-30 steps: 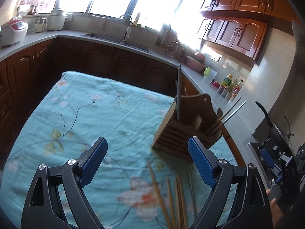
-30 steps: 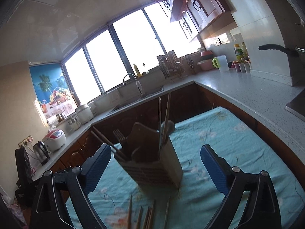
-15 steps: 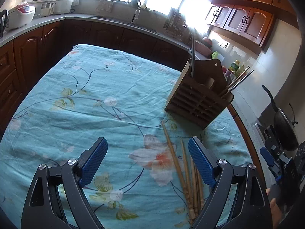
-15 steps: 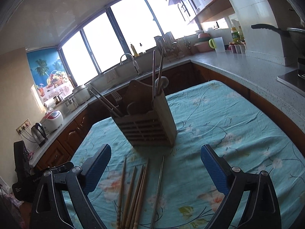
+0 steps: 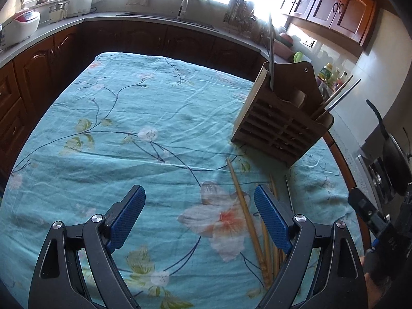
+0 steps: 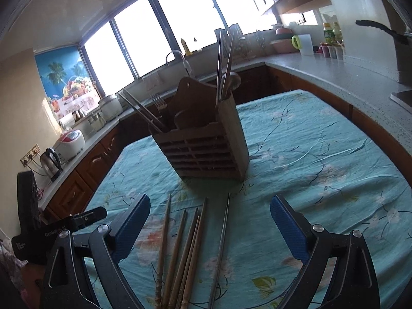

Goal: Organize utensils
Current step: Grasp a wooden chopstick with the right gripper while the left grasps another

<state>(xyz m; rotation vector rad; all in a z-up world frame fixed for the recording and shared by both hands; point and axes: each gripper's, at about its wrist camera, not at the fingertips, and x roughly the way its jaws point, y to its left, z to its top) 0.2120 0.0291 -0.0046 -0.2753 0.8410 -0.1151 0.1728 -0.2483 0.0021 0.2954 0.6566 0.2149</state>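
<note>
A wooden slatted utensil holder point(image 5: 280, 128) point(image 6: 208, 154) stands on the floral teal tablecloth point(image 5: 128, 134) point(image 6: 309, 159), with chopsticks, a fork and a spoon upright in it. Several wooden chopsticks point(image 5: 247, 219) point(image 6: 180, 255) and one metal chopstick point(image 6: 222, 247) lie flat on the cloth in front of it. My left gripper point(image 5: 199, 211) is open and empty above the cloth, just left of the loose chopsticks. My right gripper point(image 6: 209, 221) is open and empty, hovering over the loose chopsticks, which lie between its fingers.
Dark wood cabinets and a grey countertop point(image 6: 334, 69) ring the table. A sink with a tap point(image 5: 181, 2), a rice cooker point(image 6: 70, 141), a kettle point(image 6: 51, 159) and bottles point(image 6: 332, 33) stand on it. A pan point(image 5: 394, 159) sits on the stove at right.
Both grippers have tilted down and come lower toward the table. The loose chopsticks now show fully in front of the holder. Both stay open.
</note>
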